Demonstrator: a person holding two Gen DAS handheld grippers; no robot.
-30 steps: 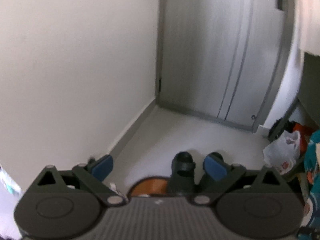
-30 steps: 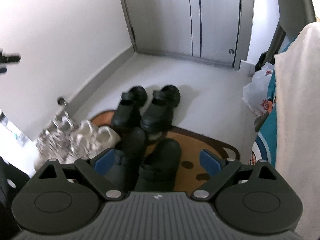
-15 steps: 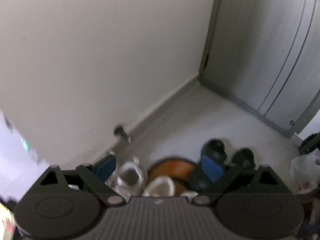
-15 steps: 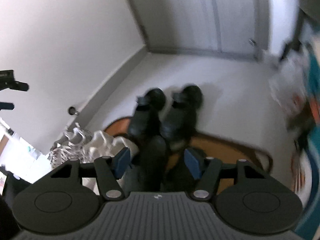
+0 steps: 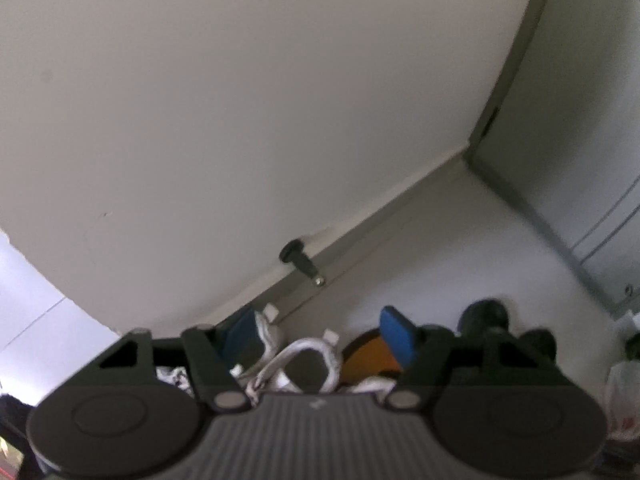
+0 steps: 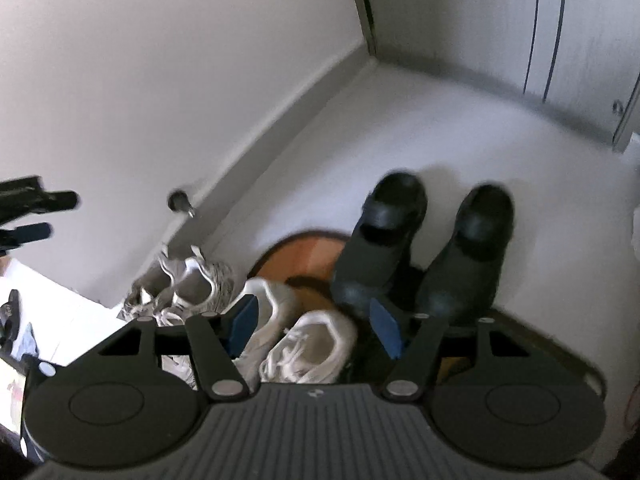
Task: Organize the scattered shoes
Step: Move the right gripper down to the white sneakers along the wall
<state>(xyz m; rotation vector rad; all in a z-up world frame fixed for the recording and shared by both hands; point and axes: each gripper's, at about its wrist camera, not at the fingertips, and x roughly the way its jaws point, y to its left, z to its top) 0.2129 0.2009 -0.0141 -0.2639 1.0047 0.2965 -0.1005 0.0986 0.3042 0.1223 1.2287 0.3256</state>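
Right wrist view: right tool [image 6: 316, 326], jaws narrowing but gripping nothing, has swung from black shoes [image 6: 424, 252] to white sneakers [image 6: 308, 344].

Four pale sneakers [image 6: 308, 344], two black shoes [image 6: 380, 248], one mat [image 6: 304, 252].

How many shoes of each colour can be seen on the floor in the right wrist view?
Black shoes: 2
Grey-white knit sneakers: 2, bunched together, count uncertain
White sneakers: 2
Total: 6
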